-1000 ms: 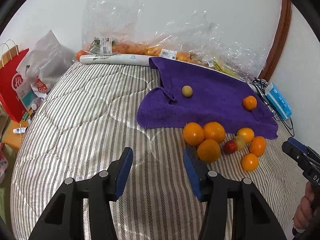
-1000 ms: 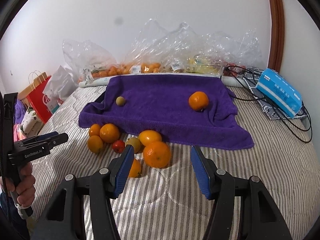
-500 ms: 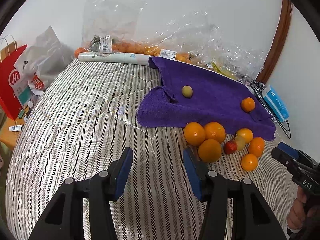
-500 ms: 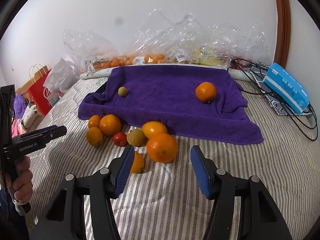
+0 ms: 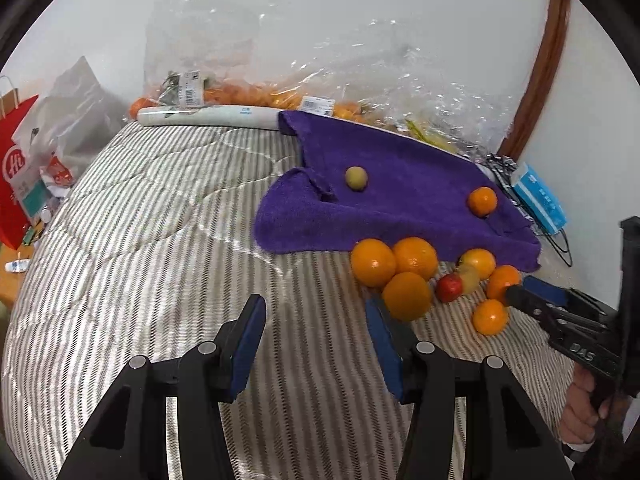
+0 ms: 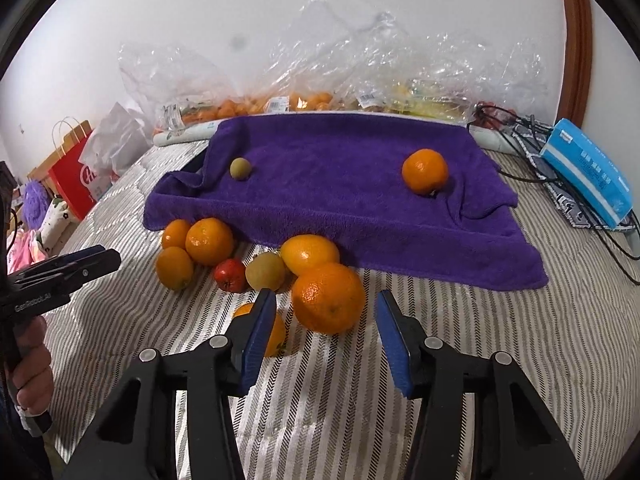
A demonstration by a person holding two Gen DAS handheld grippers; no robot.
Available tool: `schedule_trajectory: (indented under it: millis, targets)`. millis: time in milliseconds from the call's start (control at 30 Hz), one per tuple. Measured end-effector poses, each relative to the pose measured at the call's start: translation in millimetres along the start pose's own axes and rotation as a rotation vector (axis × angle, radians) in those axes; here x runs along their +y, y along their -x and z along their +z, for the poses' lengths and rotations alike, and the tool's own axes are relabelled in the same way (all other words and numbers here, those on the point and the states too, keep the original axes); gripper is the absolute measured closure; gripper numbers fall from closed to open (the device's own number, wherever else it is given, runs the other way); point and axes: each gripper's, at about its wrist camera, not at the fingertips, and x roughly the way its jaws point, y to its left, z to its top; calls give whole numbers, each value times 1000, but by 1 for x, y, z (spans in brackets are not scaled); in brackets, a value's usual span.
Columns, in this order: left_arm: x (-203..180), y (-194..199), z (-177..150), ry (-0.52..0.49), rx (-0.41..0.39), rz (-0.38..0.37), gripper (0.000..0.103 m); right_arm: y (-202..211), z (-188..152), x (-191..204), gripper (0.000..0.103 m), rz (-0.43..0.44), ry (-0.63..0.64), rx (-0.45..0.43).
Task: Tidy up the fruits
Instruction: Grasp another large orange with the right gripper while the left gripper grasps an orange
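A purple towel (image 6: 340, 184) lies on the striped bed, with one orange (image 6: 425, 171) and a small greenish fruit (image 6: 240, 168) on it. Several oranges, a red fruit (image 6: 229, 275) and a yellow-green fruit (image 6: 265, 271) sit in a cluster at the towel's near edge. My right gripper (image 6: 326, 300) is low over the bed and its jaws are closing. The big orange (image 6: 328, 298) sits at its fingertips, and the pads are not touching it. A smaller orange (image 6: 276, 332) is half hidden behind its left finger. My left gripper (image 5: 314, 308) is open over bare bedding, left of the cluster (image 5: 406, 296).
Clear plastic bags (image 6: 304, 92) of fruit line the wall behind the towel. A blue box (image 6: 586, 172) and black cables (image 6: 520, 128) lie at the right. A red paper bag (image 6: 74, 176) and a white bag stand off the bed's left side.
My right gripper moved forward and down onto the big orange and its jaws narrowed a little. It now reaches further into the left wrist view. The left gripper kept its place.
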Motion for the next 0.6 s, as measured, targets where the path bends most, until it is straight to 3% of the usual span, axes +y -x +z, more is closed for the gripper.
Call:
schedule_trajectory:
  millis: [300, 367, 600]
  targets:
    - [-15, -7, 1, -32, 7, -48, 51, -24, 6, -5, 51, 17, -9, 41]
    - [-19, -11, 2, -35, 18, -56, 51, -27, 6, -4, 60, 13, 3, 41]
    - [-37, -28, 1, -55, 65, -82, 51, -15, -1, -16, 60, -7, 15, 17]
